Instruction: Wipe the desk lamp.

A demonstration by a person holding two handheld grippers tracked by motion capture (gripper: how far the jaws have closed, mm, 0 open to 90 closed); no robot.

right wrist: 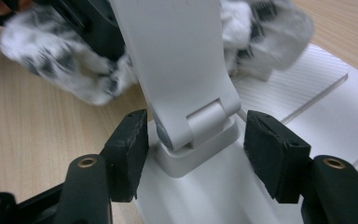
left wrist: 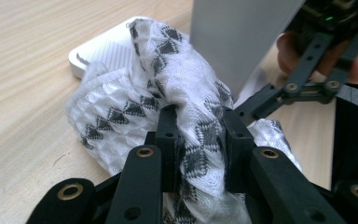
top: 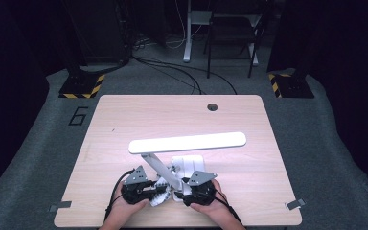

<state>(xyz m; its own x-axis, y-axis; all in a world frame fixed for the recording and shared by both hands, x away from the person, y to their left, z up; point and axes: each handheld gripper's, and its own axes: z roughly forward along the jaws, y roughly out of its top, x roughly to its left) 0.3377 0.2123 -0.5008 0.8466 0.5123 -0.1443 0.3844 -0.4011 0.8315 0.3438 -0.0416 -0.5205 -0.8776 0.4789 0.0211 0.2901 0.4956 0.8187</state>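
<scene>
From above, the white desk lamp (top: pixel 187 143) stands near-centre on the table (top: pixel 124 120). Left gripper view: left gripper (left wrist: pixel 198 140) clamps the soft, floppy patterned cloth (left wrist: pixel 121 116) beside the lamp's arm. Right gripper view: right gripper (right wrist: pixel 196 140) gapes wide around the stiff, smooth hinge (right wrist: pixel 200 121), not touching; I'd grab there.

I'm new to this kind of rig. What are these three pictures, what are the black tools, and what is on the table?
A person holds a black two-jaw claw in each hand. The high view looks down from above; the other two views come from cameras riding on each claw. On the wooden table stands a white desk lamp with a hinged arm. The left claw is shut on a white cloth with a dark pattern, next to the lamp arm. The right claw stands open, its jaws either side of the hinge at the lamp's base without pressing on it.
</scene>
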